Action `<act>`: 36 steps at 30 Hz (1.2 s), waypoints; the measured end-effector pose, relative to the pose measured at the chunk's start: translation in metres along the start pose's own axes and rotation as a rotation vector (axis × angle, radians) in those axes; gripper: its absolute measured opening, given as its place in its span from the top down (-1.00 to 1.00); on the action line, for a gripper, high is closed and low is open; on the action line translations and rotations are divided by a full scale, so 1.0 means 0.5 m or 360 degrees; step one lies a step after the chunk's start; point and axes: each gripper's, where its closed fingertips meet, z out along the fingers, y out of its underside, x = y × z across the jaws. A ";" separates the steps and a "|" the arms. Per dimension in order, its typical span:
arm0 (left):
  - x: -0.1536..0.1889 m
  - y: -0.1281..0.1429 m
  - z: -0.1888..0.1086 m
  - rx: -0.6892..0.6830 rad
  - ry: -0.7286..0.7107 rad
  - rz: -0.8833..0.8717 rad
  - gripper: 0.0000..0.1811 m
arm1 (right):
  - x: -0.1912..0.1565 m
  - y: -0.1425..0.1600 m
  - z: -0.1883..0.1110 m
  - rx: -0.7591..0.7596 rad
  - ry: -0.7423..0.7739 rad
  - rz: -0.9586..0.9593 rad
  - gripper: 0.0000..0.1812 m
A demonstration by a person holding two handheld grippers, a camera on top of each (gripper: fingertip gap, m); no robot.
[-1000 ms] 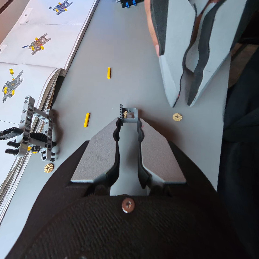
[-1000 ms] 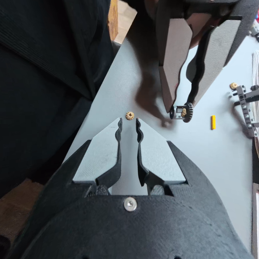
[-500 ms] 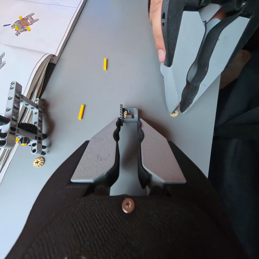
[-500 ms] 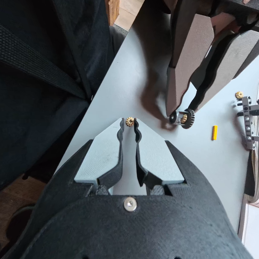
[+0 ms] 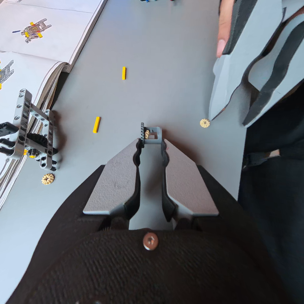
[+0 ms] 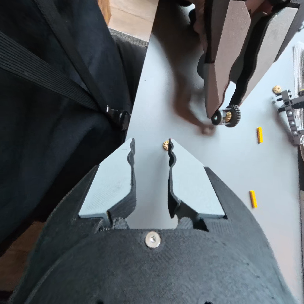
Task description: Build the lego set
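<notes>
My left gripper [image 5: 151,141] is shut on a small grey gear housing [image 5: 152,134] with a dark gear on one side and a tan gear inside. It holds the housing low over the grey table [image 5: 164,65]. The housing also shows in the right wrist view [image 6: 224,116]. My right gripper [image 6: 151,142] is open near the table's edge. A loose tan gear [image 6: 165,145] lies on the table against the tip of its right finger. In the left wrist view this gear [image 5: 204,123] lies beside the open right gripper [image 5: 227,120].
A grey frame assembly [image 5: 32,131] stands at the left against an open instruction booklet [image 5: 41,24]. A second tan gear [image 5: 47,179] lies beside the frame. Two yellow axles [image 5: 124,73] [image 5: 96,124] lie mid-table. A person's dark clothing [image 6: 57,98] borders the table edge.
My right gripper had narrowed around the loose tan gear and has now opened wide; the gear stays on the table. My left gripper still holds the housing.
</notes>
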 end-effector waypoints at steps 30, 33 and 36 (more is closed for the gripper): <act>0.052 -0.002 -0.019 0.0026 0.0278 -0.0094 0.77 | -0.013 0.027 0.030 -0.0341 0.0431 -0.0127 0.40; 0.062 -0.018 -0.025 0.0063 0.0393 -0.0219 0.77 | -0.015 0.023 0.028 -0.0335 0.0445 -0.0168 0.43; 0.067 -0.023 -0.025 0.0055 0.0471 -0.0313 0.78 | -0.015 0.026 0.030 -0.0325 0.0413 -0.0145 0.42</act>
